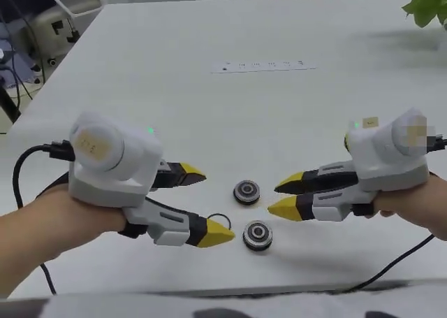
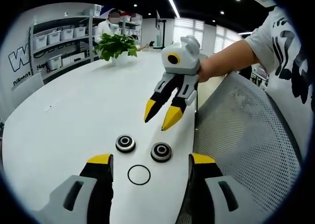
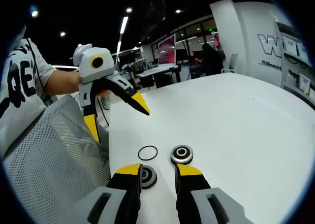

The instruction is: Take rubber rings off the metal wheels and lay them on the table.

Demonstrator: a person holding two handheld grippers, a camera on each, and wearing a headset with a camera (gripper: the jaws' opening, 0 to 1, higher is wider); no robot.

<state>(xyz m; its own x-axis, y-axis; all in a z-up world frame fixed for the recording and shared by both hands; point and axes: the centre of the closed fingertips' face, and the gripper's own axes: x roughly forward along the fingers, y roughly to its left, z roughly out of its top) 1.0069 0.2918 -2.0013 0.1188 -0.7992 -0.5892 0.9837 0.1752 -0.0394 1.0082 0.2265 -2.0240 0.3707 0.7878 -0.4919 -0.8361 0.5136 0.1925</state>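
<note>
I read "W" on the wall. My left hand-held gripper gapes wide, thin black rubber ring between its tips; right hand-held gripper narrowly open by two round metal wheels.

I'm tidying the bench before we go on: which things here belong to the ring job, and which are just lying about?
Job in hand: far wheel, near wheel, loose rubber ring, left gripper, right gripper.
Lying about: potted plant, white strip, mesh chair.

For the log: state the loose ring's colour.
The loose ring is black, clearest in the left gripper view.
</note>
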